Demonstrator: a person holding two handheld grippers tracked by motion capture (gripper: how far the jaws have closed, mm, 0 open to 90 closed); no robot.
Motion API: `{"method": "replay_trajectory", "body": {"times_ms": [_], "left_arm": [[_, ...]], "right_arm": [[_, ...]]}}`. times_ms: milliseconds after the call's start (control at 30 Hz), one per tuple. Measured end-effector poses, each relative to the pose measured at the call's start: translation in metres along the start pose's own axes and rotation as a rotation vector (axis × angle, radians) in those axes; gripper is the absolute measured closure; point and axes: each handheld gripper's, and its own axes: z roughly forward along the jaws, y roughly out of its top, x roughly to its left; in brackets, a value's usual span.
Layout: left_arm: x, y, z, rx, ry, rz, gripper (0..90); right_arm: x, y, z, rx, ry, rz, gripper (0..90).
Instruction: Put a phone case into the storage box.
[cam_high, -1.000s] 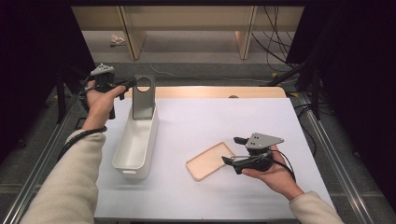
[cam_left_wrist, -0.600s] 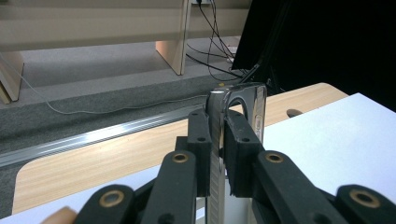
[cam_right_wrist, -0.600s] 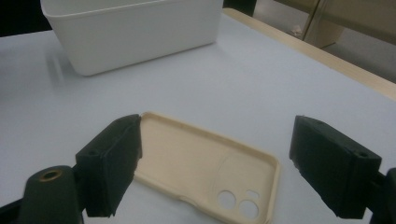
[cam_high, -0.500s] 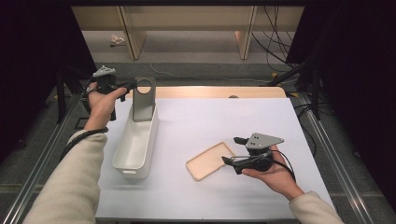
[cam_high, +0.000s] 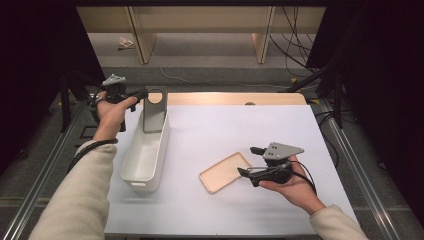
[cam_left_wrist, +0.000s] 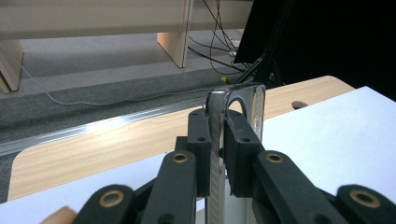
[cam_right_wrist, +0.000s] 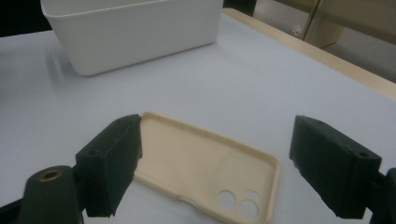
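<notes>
Now | my left gripper (cam_high: 142, 93) clamps the grey phone case (cam_high: 154, 111) upright over the far end of the white bin (cam_high: 145, 159) | my right gripper (cam_right_wrist: 215, 163) gapes, beige case (cam_right_wrist: 205, 161) flat on the table (cam_high: 240, 125) just ahead, between its 2 jaws, long axis crosswise.

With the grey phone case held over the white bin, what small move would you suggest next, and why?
Probably lower the left gripper a little: it is shut on the grey phone case, which stands upright over the far end of the white bin, so release should wait until it is lower.
</notes>
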Motion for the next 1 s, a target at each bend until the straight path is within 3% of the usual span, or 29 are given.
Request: {"method": "replay_trajectory", "body": {"times_ms": [1000], "left_arm": [[0.008,-0.013,0.005,0.026,0.021,-0.027,81.2]], "right_arm": [[0.000,0.000,0.000,0.001,0.002,0.002,18.1]]}}
